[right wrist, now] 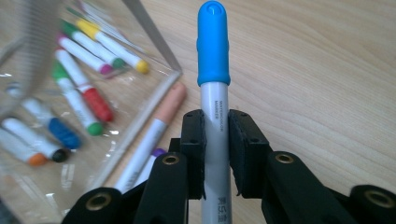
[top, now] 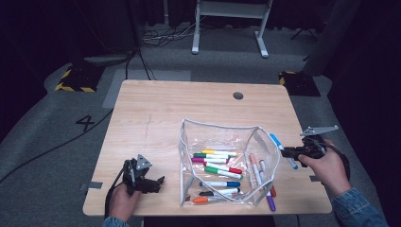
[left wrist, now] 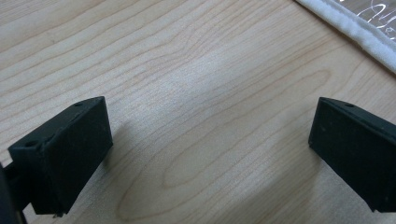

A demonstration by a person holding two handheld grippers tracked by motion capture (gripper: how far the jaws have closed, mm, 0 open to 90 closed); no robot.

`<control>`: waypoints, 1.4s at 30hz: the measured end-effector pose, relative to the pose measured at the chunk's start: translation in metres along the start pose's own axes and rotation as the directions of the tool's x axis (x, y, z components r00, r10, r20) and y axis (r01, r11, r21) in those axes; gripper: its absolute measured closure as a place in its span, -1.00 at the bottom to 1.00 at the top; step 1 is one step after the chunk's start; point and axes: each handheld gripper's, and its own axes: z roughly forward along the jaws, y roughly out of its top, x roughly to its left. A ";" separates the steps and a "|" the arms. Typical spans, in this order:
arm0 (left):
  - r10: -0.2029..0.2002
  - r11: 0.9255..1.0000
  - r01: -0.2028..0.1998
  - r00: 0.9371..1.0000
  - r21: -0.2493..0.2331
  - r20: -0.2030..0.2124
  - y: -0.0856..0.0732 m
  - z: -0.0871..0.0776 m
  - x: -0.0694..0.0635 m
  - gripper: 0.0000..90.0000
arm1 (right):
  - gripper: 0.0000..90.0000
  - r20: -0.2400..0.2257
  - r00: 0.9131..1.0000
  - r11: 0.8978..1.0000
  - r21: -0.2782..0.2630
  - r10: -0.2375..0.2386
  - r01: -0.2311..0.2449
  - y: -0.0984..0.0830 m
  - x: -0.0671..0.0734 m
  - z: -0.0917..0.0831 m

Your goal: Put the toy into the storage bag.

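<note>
A clear plastic pouch point(top: 189, 137) with a white zipper rim stands open in the middle of the wooden table point(top: 156, 109), with several coloured markers inside. My right gripper point(top: 289, 152) is at the pouch's right side, lifted off the table, shut on a white marker with a light blue cap point(top: 283, 150). In the right gripper view both pads clamp the marker's barrel point(right wrist: 215, 140) and its blue cap point(right wrist: 213, 44) points away from me. My left gripper point(top: 158, 182) rests low at the table's front left, open, with bare wood between its jaws point(left wrist: 210, 140).
Outside the pouch's right wall lie a peach-capped marker point(top: 254, 163) and a purple-capped one point(top: 270, 202); the peach marker point(right wrist: 163, 114) lies beside the pouch's edge. The pouch's white zipper rim point(left wrist: 359, 30) crosses the left gripper view's corner. A cable hole point(top: 238, 95) sits at the table's back.
</note>
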 end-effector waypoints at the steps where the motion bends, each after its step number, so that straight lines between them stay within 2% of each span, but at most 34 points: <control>1: 0.003 1.000 -0.003 1.000 0.000 0.000 0.000 0.000 0.000 -1.00 | 0.71 -0.008 1.000 1.000 -0.014 -0.006 0.006 0.001 0.003 -0.006; 7: 0.001 1.000 -0.001 1.000 0.001 0.000 0.000 0.000 0.000 -1.00 | 0.71 -0.030 0.999 0.997 -0.069 -0.043 0.040 0.012 0.019 -0.038; 12: 0.002 1.000 -0.002 1.000 0.000 0.000 0.000 0.000 0.000 -1.00 | 0.71 -0.045 0.995 0.991 -0.107 -0.085 0.080 0.022 0.034 -0.059; 13: 0.002 1.000 -0.002 1.000 0.000 0.000 0.000 0.000 0.000 -1.00 | 0.71 -0.045 0.995 0.991 -0.107 -0.085 0.080 0.022 0.034 -0.059; 14: 0.002 1.000 -0.002 1.000 0.001 0.000 0.000 0.000 0.000 -1.00 | 0.71 -0.055 0.993 0.988 -0.119 -0.109 0.102 0.026 0.040 -0.065; 19: 0.002 1.000 -0.002 1.000 0.001 0.000 0.000 0.000 0.000 -1.00 | 0.71 -0.081 0.983 0.980 -0.125 -0.168 0.157 0.036 0.056 -0.073; 21: 0.004 1.000 -0.004 1.000 0.001 -0.001 0.000 0.000 0.000 -1.00 | 0.71 -0.092 0.977 0.976 -0.123 -0.194 0.182 0.041 0.064 -0.075; 22: 0.004 1.000 -0.004 1.000 0.001 -0.001 0.000 0.000 0.000 -1.00 | 0.71 -0.092 0.977 0.976 -0.123 -0.194 0.182 0.041 0.064 -0.075; 24: 0.004 1.000 -0.004 1.000 0.001 -0.001 0.000 0.000 0.000 -1.00 | 0.71 -0.107 0.969 0.971 -0.118 -0.223 0.210 0.047 0.074 -0.075; 25: 0.004 1.000 -0.004 1.000 0.001 -0.001 0.000 0.000 0.000 -1.00 | 0.71 -0.107 0.969 0.971 -0.118 -0.223 0.210 0.047 0.074 -0.075; 26: 0.000 1.000 0.000 1.000 0.000 0.000 0.000 0.000 0.000 -1.00 | 0.71 -0.121 0.960 0.965 -0.109 -0.252 0.239 0.053 0.083 -0.072; 29: -0.001 1.000 0.001 1.000 0.000 0.000 0.000 0.000 0.000 -1.00 | 0.71 -0.142 0.949 0.957 -0.102 -0.283 0.270 0.057 0.095 -0.066; 30: -0.001 1.000 0.001 1.000 0.000 0.000 0.000 0.000 0.000 -1.00 | 0.71 -0.142 0.949 0.957 -0.102 -0.283 0.270 0.057 0.095 -0.066; 31: -0.002 1.000 0.002 1.000 0.000 0.000 0.000 0.000 0.000 -1.00 | 0.71 -0.167 0.937 0.951 -0.099 -0.307 0.294 0.061 0.104 -0.061; 38: 0.002 1.000 -0.002 1.000 0.001 0.000 0.000 0.000 0.000 -1.00 | 0.71 -0.210 0.906 0.930 -0.099 -0.367 0.353 0.077 0.131 -0.052; 42: 0.002 1.000 -0.002 1.000 0.001 -0.001 0.000 0.000 0.000 -1.00 | 0.71 -0.231 0.885 0.914 -0.086 -0.405 0.396 0.084 0.147 -0.047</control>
